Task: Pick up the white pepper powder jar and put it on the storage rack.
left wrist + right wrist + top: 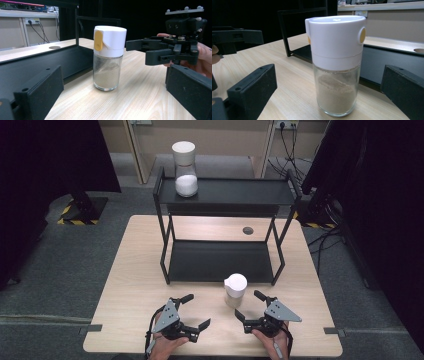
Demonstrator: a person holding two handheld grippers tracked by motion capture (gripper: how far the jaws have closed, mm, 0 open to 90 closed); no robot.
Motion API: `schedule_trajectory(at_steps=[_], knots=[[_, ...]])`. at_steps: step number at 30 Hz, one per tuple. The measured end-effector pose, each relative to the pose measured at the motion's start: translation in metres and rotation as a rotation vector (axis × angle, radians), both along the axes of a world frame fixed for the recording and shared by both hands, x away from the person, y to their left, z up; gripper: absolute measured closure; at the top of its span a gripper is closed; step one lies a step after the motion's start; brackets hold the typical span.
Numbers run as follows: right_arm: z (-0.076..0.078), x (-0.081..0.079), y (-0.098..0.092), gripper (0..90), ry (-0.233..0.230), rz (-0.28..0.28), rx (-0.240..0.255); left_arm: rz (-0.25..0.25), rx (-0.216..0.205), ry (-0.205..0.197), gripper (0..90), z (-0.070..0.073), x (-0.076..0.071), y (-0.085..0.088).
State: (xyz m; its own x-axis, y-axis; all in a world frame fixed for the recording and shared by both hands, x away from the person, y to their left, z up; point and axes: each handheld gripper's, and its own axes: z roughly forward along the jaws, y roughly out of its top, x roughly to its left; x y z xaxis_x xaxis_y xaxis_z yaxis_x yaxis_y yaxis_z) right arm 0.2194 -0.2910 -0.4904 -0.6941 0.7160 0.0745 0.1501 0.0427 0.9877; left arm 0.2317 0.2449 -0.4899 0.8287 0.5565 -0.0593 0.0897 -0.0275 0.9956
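Note:
A glass shaker jar (pixel 235 290) with a white cap and beige powder stands upright on the table, just in front of the black rack (pixel 220 261). In the left gripper view the jar (pixel 108 57) shows a yellow tab and stands ahead of the open jaws. In the right gripper view the jar (pixel 337 65) stands close between the spread jaws, untouched. My left gripper (pixel 195 311) is open at the jar's left. My right gripper (pixel 248 305) is open at its right, and its body (pixel 175 50) shows in the left gripper view. A second jar (pixel 185 168) with white powder stands on the rack's top shelf.
The two-tier black rack takes up the table's middle and back; its lower shelf (pixel 220 262) is bare. A round cable hole (pixel 247 230) lies behind the rack. Black curtains and stands flank the table.

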Motion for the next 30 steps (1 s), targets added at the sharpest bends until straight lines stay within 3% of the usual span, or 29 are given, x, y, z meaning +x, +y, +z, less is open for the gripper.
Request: schedule_trajectory(at_steps=[20,30], knots=[[0.0,0.026,0.01,1.9,0.019,-0.003,0.003,0.002,-0.004,0.013,0.6,-0.002,0.001,0.001],[0.001,0.033,0.015,8.7,0.025,0.001,-0.015,0.003,-0.006,0.018,0.6,-0.002,0.001,0.001]])
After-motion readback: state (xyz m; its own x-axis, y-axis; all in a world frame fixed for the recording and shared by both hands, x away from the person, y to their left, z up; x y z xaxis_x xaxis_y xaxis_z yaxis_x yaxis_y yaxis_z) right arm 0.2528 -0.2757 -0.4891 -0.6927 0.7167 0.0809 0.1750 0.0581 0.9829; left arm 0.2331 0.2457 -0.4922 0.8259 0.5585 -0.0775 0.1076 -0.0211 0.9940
